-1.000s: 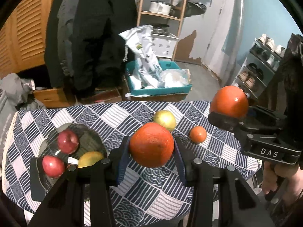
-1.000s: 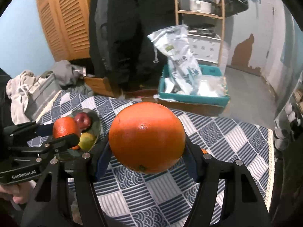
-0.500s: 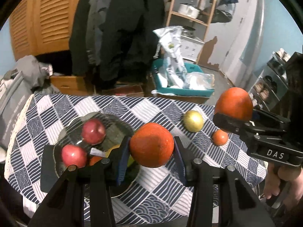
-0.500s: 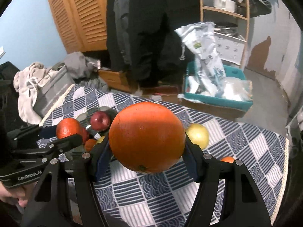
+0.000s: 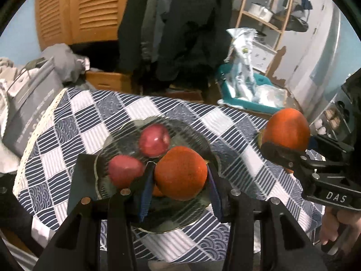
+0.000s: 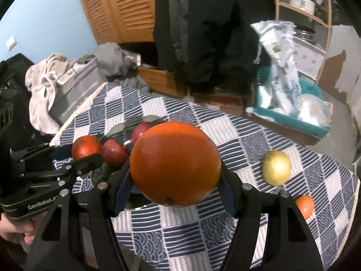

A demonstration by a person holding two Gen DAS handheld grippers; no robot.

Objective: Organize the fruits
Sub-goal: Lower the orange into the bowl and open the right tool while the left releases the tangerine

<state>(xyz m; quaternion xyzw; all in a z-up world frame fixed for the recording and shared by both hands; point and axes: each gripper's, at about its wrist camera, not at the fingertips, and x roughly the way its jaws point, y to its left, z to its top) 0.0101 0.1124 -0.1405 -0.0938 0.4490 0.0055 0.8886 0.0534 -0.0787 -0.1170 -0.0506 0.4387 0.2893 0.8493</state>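
The left tool (image 5: 180, 177) was clamped on an orange (image 5: 181, 172), its blue pads pressed against the fruit's two sides. It held the orange above a glass plate (image 5: 196, 142) that lay on the desk (image 5: 101, 113) with its blue-and-white checked cloth. Two red apples (image 5: 154, 139) lay on the plate, one toward its far side and the other (image 5: 125, 170) nearer the left rim, just beside the left pad. A small patch of another orange-coloured fruit (image 5: 157, 191) showed under the held orange; what kind it was could not be told.

The right tool (image 6: 174, 180) was clamped on a larger orange (image 6: 174, 163), held above the desk just to the right of the plate. In the left wrist view this tool showed from the side at the right, with a hand (image 5: 334, 225) on its grip.

To the right of the plate a yellow-green fruit (image 6: 276, 167) lay on the cloth, and a small orange (image 6: 305, 205) lay nearer the desk's right edge, well apart from the plate.

Behind the desk dark coats (image 6: 203, 22) hung before a wooden louvred door (image 6: 121, 6), and a teal bin (image 6: 291, 115) of plastic bags stood on the floor.
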